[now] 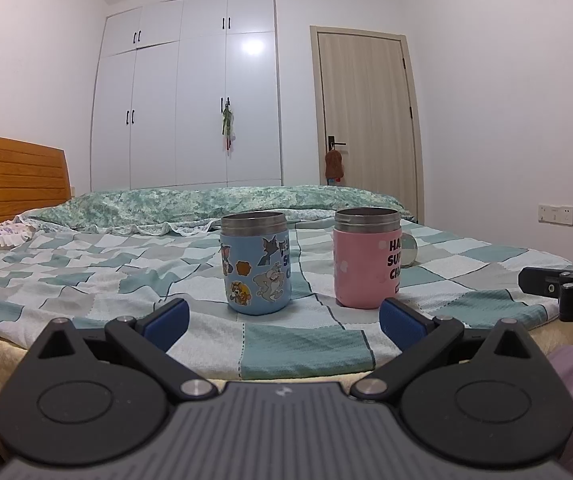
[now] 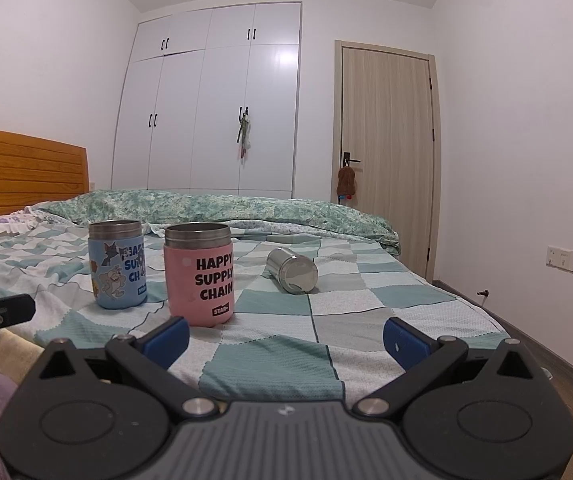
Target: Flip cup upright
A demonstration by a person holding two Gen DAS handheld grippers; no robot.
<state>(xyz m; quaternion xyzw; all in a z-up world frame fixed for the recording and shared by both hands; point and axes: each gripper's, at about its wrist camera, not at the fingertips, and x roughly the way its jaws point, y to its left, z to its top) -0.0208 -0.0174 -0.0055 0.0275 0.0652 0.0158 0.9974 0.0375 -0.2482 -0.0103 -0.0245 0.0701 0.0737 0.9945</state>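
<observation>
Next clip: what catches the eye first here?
Two cups stand upright near the edge of the checked bedspread: a blue cartoon cup on the left, a pink cup beside it. Behind and right of the pink one, a bare steel cup lies on its side. Both grippers, left and right, are open and empty.

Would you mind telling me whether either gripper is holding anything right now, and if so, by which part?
Nothing is held. The left gripper and right gripper are both open and empty, short of the cups; the steel cup lies on its side, untouched.
</observation>
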